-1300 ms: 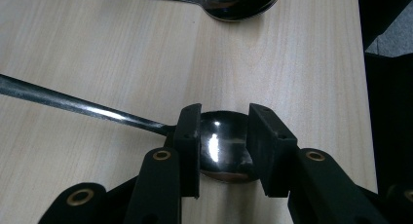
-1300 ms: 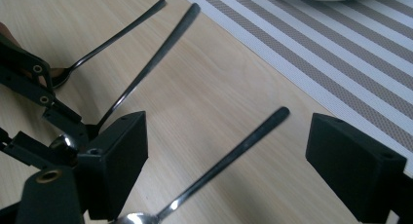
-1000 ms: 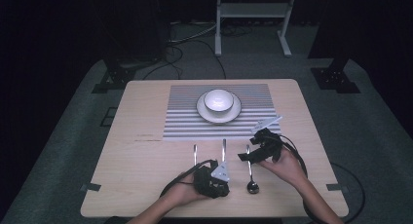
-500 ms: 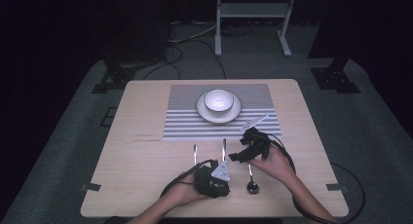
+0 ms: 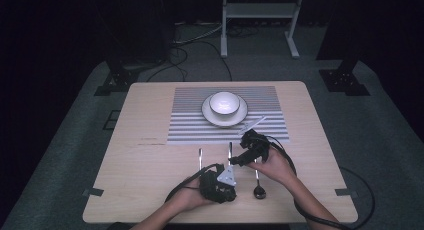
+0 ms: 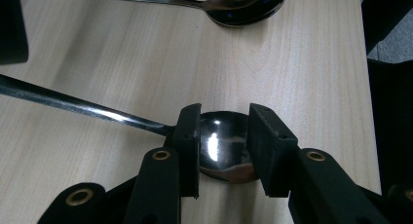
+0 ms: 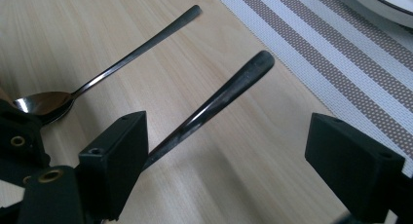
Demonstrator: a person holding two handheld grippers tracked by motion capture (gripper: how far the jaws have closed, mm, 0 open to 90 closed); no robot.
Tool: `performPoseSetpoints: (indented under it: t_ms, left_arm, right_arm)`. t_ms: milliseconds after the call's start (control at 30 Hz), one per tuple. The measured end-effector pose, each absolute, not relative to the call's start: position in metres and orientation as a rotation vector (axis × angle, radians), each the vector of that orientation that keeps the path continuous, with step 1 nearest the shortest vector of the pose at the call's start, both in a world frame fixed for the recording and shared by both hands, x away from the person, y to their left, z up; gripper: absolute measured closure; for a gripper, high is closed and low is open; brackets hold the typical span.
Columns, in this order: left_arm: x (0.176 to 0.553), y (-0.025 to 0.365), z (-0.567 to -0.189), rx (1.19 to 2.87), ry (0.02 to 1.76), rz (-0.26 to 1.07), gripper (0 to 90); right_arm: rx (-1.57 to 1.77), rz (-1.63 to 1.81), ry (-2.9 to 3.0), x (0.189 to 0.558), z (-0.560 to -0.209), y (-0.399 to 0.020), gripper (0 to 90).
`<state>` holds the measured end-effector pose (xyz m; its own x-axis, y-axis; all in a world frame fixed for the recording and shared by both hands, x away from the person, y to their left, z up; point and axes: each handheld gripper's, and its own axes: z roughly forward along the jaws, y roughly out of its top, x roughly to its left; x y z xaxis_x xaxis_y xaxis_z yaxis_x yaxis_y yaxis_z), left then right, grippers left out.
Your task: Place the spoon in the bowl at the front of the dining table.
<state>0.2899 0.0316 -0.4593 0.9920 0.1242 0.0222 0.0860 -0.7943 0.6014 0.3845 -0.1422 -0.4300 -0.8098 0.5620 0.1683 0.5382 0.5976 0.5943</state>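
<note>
Two spoons in play: your left gripper [image 6: 224, 151] is pinching the bowl of one spoon [image 6: 221, 146], while your right gripper [image 7: 229, 165] sits wide open around another spoon's handle [image 7: 219, 97].

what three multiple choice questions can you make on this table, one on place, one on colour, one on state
1. Where does the bowl sit? A on the plate B on bare wood C in a gripper
2. What colour is the bowl? A red B white C black
3. How is the left gripper? A wide open B shut on a spoon C shut on the bowl
Answers: 1 A, the plate's rim rings it; 2 B, it shows white from above; 3 B, its jaws clamp the spoon's head.
</note>
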Motion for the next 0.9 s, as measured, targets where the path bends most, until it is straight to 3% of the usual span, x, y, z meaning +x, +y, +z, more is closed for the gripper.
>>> performPoseSetpoints:
  t_ms: [267,500,533,633,667,900]
  left_arm:
    - [0.29,0.032,-0.459,2.493,0.149,0.072,65.8]
    - [0.29,0.031,-0.459,2.495,0.146,0.081,65.7]
    - [0.29,0.031,-0.459,2.496,0.144,0.081,65.7]
    - [0.29,0.03,-0.459,2.497,0.144,0.083,65.6]
    - [0.29,0.03,-0.459,2.497,0.144,0.082,65.6]
    - [0.291,0.03,-0.459,2.494,0.143,0.083,65.1]
  right_arm:
    - [0.949,0.987,2.796,0.389,-0.431,-0.132,15.9]
    - [0.945,0.98,2.814,0.395,-0.432,-0.126,25.4]
    - [0.958,0.974,2.818,0.397,-0.432,-0.125,31.4]
    - [0.968,0.965,2.82,0.399,-0.432,-0.124,35.6]
    - [0.977,0.97,2.831,0.401,-0.432,-0.124,41.8]
    - [1.002,0.976,2.853,0.405,-0.431,-0.124,59.1]
